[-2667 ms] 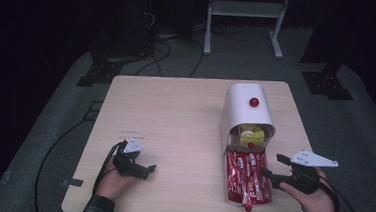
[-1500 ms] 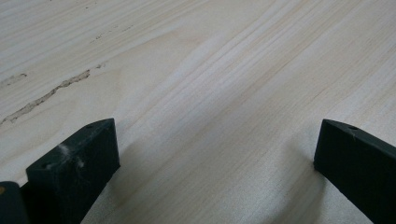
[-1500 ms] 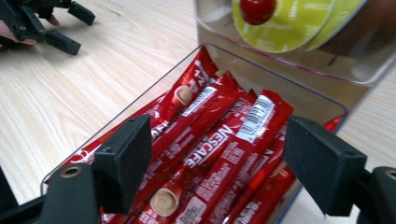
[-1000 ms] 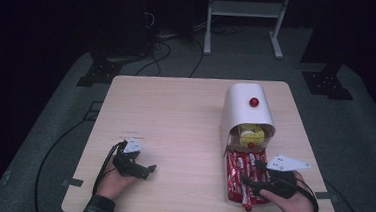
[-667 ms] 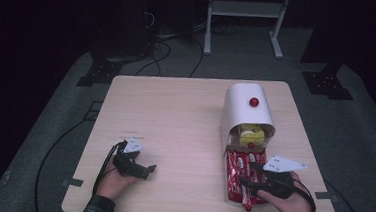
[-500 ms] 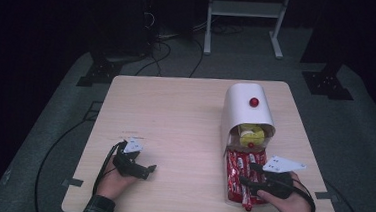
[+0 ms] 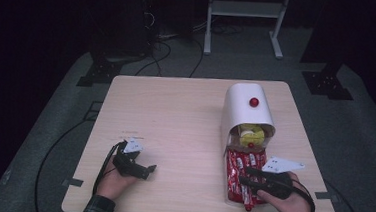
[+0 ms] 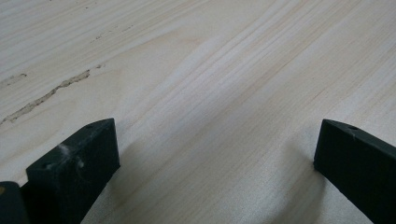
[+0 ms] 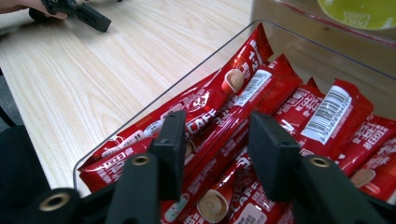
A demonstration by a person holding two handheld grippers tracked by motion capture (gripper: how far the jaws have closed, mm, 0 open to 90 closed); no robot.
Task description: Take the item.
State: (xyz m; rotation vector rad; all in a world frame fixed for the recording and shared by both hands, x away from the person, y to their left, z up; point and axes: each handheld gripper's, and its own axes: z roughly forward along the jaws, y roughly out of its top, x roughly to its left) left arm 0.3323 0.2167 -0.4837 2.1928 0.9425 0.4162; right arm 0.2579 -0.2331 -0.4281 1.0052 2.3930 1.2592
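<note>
Evidently the right tool (image 9: 215,149) is poised to pick: its two black jaws stand partly apart, holding nothing, directly over the red coffee sachets (image 9: 261,116), with one long stick lying in line with the gap beneath them. I judge that stick to be the intended pick, since the jaws straddle it along its narrow width. The sachets lie flat and overlapping in a clear tray (image 9: 154,105) just under and ahead of this tool; roughly seven or eight show, but the overlap prevents an exact count. Beyond the tray, farther ahead of the tool, a white dispenser (image 7: 246,107) with one red knob stands over the tray's far end, holding yellow pods (image 7: 250,134), probably two or three. Well off to the side, the left tool (image 7: 134,165) rests low on the bare worktop (image 7: 175,115), jaws spread wide and empty, likely parked out of the way while the right one works.
</note>
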